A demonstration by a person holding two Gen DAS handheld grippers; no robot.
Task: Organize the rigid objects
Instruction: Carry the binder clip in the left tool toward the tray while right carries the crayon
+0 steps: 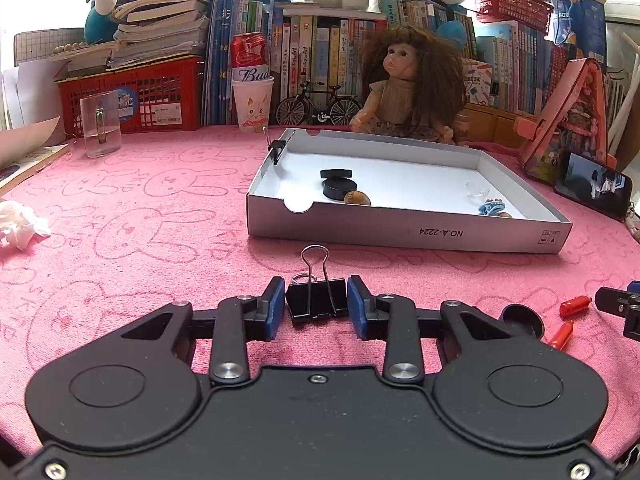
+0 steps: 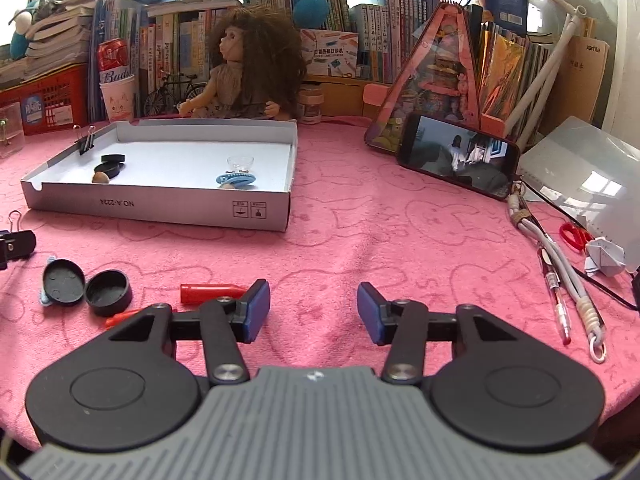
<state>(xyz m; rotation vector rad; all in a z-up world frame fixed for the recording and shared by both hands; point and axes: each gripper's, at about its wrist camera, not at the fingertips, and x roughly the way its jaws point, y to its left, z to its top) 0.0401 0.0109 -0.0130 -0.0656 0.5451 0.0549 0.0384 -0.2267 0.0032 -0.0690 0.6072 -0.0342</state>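
The left gripper sits low on the pink tabletop, its blue fingers spread on either side of a black binder clip. The pads stand just beside the clip's body, with a thin gap on each side, so nothing is grasped. The clip's wire handles point toward the white box lying just beyond it.

Inside the box lie two black discs, a brown stone, a clear little dish and a blue clip. A second binder clip grips the box's left wall.

The right gripper hovers with fingers released and empty over bare cloth. To its left lie a red cap and two black lids. A phone leans at the right.
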